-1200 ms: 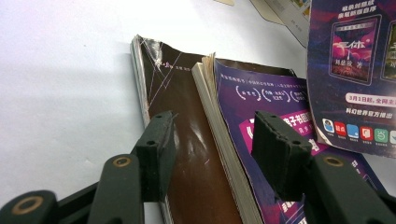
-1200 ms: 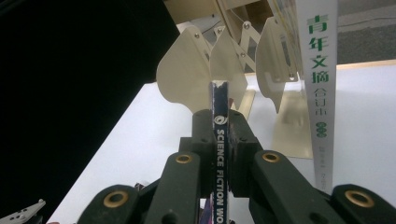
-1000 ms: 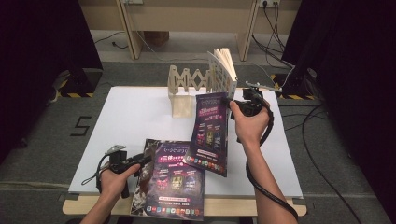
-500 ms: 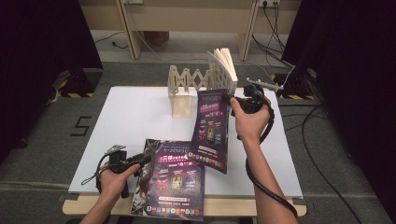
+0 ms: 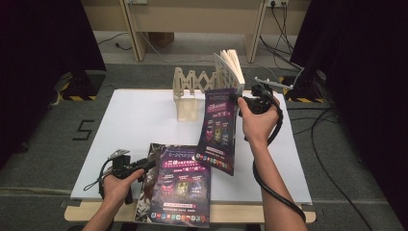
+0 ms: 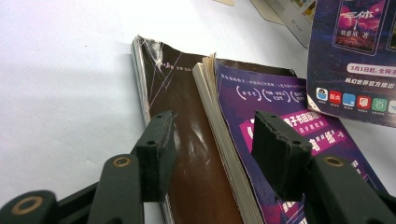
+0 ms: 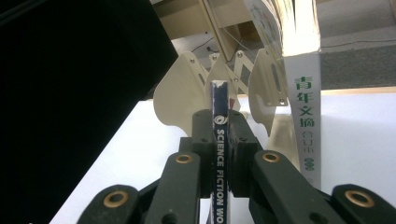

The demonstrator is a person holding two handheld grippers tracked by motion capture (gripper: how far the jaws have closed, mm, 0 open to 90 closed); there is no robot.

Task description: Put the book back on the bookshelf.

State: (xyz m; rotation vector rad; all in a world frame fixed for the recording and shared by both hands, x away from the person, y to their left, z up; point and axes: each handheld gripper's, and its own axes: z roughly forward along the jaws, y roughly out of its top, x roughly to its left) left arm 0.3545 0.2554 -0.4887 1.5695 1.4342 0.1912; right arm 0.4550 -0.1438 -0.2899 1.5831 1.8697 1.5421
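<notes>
Wooden zigzag rack [image 5: 192, 86]: one white book [image 5: 230, 67] shelved; purple magazine [image 5: 219, 127] clenched in right gripper [image 5: 240, 100] (approaching); second magazine [image 5: 180, 185] flat, left gripper [image 5: 146, 166] released.

White book [image 5: 230, 63] leans in rack [image 5: 192, 86] — table [image 5: 134, 120] beneath.

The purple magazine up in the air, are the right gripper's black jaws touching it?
Touching. In the right gripper view the right gripper has both jaws pressed flat against the purple magazine spine, with no gap on either side.
</notes>
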